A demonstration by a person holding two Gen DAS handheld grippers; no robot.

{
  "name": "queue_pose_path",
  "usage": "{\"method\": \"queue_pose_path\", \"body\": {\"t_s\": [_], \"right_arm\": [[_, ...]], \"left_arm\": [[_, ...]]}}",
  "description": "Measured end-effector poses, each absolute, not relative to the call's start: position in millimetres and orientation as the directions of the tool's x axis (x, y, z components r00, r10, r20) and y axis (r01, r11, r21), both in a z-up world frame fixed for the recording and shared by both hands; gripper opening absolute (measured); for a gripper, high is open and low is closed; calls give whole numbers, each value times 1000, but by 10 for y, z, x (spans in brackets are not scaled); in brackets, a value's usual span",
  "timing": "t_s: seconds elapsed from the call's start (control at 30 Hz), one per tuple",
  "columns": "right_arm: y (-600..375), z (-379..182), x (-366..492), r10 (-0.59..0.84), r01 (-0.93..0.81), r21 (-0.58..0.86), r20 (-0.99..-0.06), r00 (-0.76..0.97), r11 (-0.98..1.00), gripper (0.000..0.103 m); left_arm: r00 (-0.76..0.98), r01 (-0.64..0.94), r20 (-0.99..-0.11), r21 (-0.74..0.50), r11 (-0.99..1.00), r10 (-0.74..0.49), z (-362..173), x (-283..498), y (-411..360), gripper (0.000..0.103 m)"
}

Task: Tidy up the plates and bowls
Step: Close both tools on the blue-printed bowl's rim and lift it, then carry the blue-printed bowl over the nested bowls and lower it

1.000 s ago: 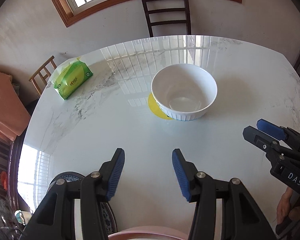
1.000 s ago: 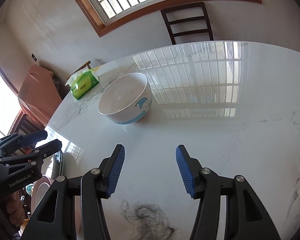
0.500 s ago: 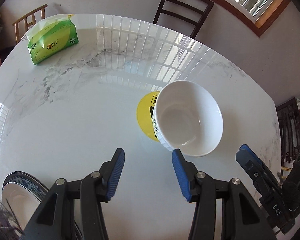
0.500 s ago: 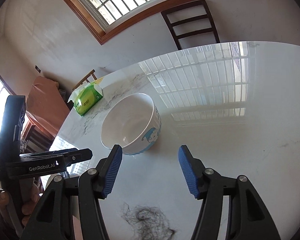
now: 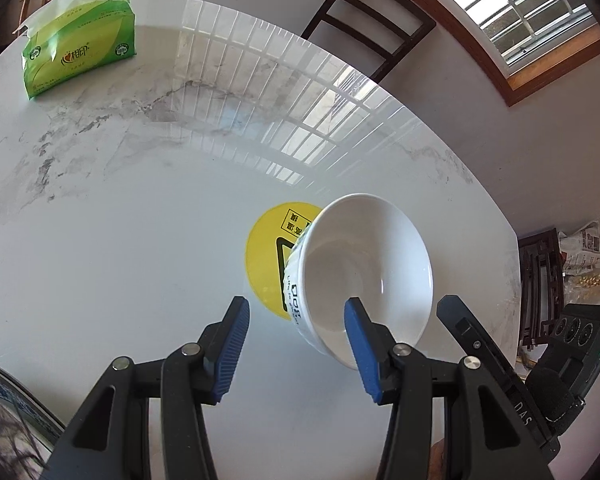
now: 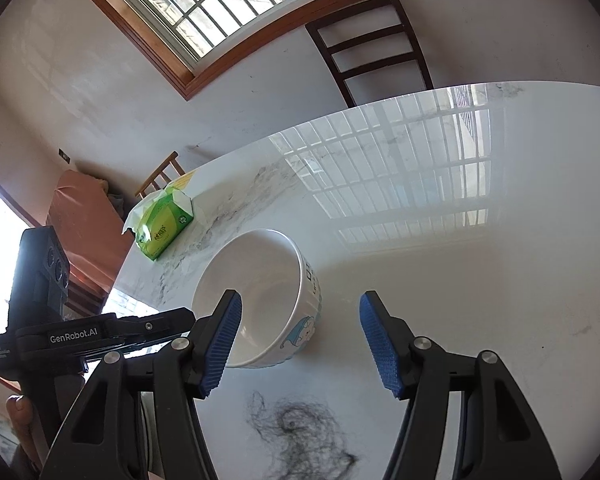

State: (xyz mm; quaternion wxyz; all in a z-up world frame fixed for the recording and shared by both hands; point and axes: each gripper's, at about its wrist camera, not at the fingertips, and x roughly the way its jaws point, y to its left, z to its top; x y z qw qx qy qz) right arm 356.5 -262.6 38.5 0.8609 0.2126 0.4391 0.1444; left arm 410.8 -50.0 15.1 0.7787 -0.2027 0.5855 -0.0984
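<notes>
We see a white bowl (image 5: 364, 276) sitting on the marble worktop (image 5: 120, 240), partly on top of a yellow round sticker (image 5: 270, 256). Our left hand-held gripper (image 5: 296, 344) is spread wide and holds nothing. The bowl lies at about 1 o'clock from it, and the right blue pad (image 5: 360, 348) pokes in front of the bowl's near rim. Our right hand-held gripper (image 6: 300, 344) is spread wide too, with nothing in it. From there the bowl (image 6: 260, 296) lies at about 11 o'clock, and the left pad (image 6: 222, 344) covers part of its near rim. Both look about as close; we cannot tell which is nearer. The bowl is round, so it has no long side, and we think either one could pinch its rim. A blue-patterned plate (image 5: 8, 400) peeks in at 8 o'clock in the left view. The green tissue pack (image 5: 80, 50) sits well apart at the far edge. There is lots of bare room around the bowl
</notes>
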Motion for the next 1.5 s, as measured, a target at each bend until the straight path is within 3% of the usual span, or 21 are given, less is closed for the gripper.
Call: {"method": "queue_pose_path", "body": {"t_s": [0.17,0.53,0.57,0.6,0.63,0.67,0.77,0.9,1.5], "right_arm": [[-2538,282,3723,406,-55,450,-740,536,891,60],[-2389,51,3970,383,-36,407,-822,421,913,44],[-2387,29,3976,390,-35,413,-824,411,910,42],[-2381,6,3973,387,-33,410,-829,403,912,41],[-2376,-20,3981,386,-30,408,-834,394,913,39],[-2377,-48,3991,398,-27,420,-834,383,907,38],[-2362,-102,4006,458,-24,479,-822,338,877,20],[-2384,-116,3954,457,-21,476,-829,321,879,17],[-2479,485,2729,546,-51,567,-759,355,822,16]], "left_arm": [[288,-131,-876,-437,890,-387,48,4217,-490,51],[236,-133,-910,-377,917,-340,-136,4300,-615,48],[221,-135,-913,-377,917,-343,-178,4307,-636,41],[200,-134,-914,-382,915,-352,-225,4311,-658,20],[180,-131,-914,-388,912,-363,-258,4316,-689,15],[194,-125,-920,-367,922,-341,-230,4301,-716,14],[238,-80,-935,-287,955,-261,-112,4256,-836,14],[267,-41,-926,-289,956,-269,27,4067,-900,14],[398,66,-881,-249,966,-254,707,2607,-857,14]]}}
